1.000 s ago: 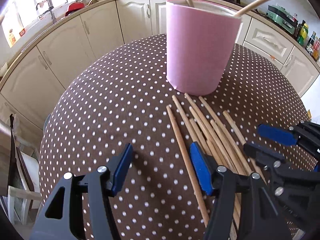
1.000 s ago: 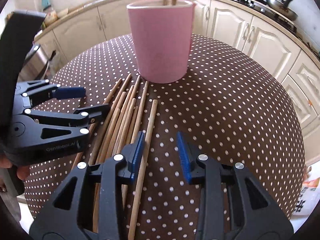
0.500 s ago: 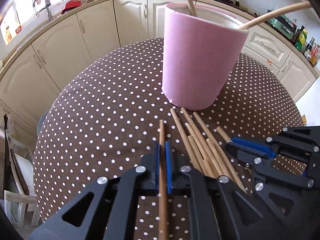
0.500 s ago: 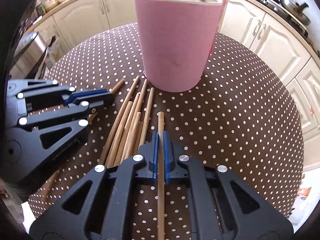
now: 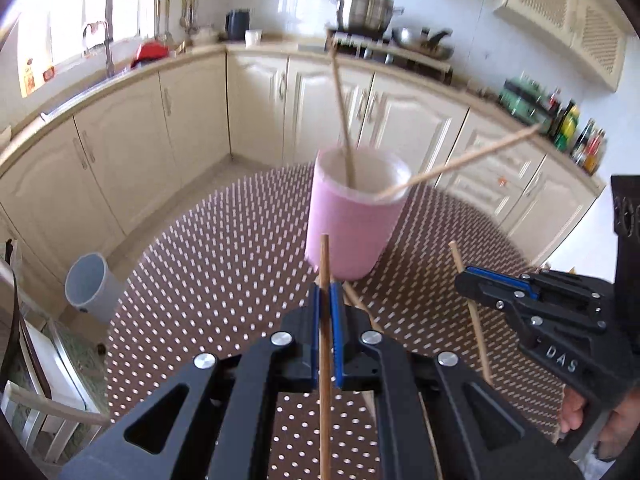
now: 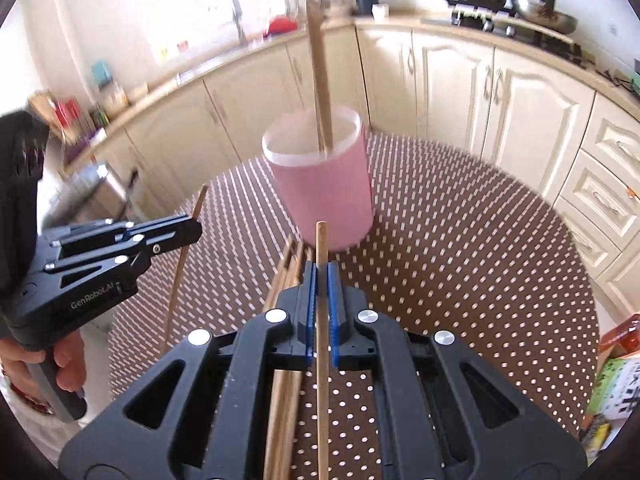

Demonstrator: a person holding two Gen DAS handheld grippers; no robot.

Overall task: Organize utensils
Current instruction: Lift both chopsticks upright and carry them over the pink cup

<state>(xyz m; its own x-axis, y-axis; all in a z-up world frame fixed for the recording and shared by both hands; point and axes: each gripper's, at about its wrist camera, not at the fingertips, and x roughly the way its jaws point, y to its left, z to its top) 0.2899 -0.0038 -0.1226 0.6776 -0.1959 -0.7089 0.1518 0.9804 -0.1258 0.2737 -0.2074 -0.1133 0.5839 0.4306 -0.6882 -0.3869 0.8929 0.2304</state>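
Your left hand-held gripper (image 5: 326, 300) is clamped on one chopstick (image 5: 325, 264), your right hand-held gripper (image 6: 321, 280) on another chopstick (image 6: 321, 248), both just before the pink cup (image 5: 348, 224). Only your right view shows the loose chopsticks (image 6: 290, 264) bundled on the dotted worktop (image 6: 460, 248); your left view barely catches them.

left gripper (image 5: 325, 300): black frame, blue pads, silver screws, "GenRobot.AI" lettering | right gripper (image 6: 321, 280): same build, "DAS" lettering

Right gripper (image 6: 320, 280) is pinching one chopstick (image 6: 321, 248), pink cup (image 6: 326, 196) sitting just ahead, left gripper (image 6: 188, 232) is gripping another stick (image 6: 180, 272) off to the side.
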